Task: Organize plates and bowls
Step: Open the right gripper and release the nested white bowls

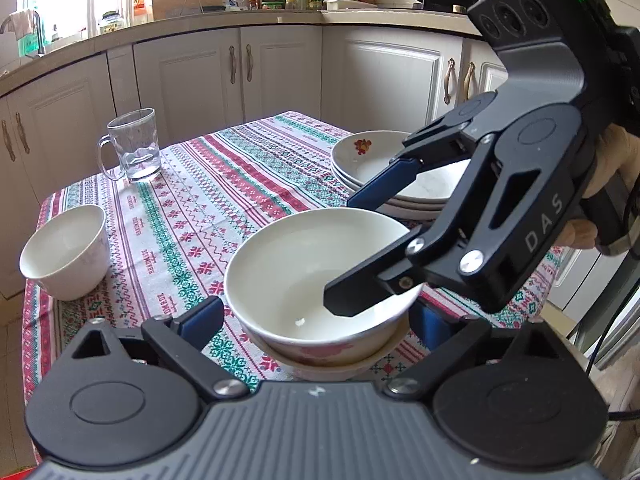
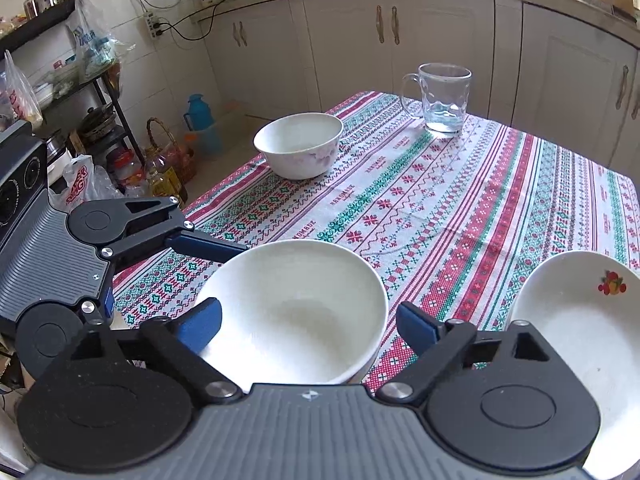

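Note:
A white bowl with a pink flower pattern sits nested in a second bowl near the table's front edge. My left gripper is open, its fingers on either side of this bowl. My right gripper is open and reaches over the bowl from the right, one finger inside it. The same bowl lies between my right gripper's open fingers. A stack of white plates with a fruit print stands at the right, and also shows in the right wrist view. Another white bowl stands at the left edge.
A glass mug with a little water stands at the far side of the patterned tablecloth. White kitchen cabinets run behind the table. A shelf with bags and bottles stands beside the table on the floor.

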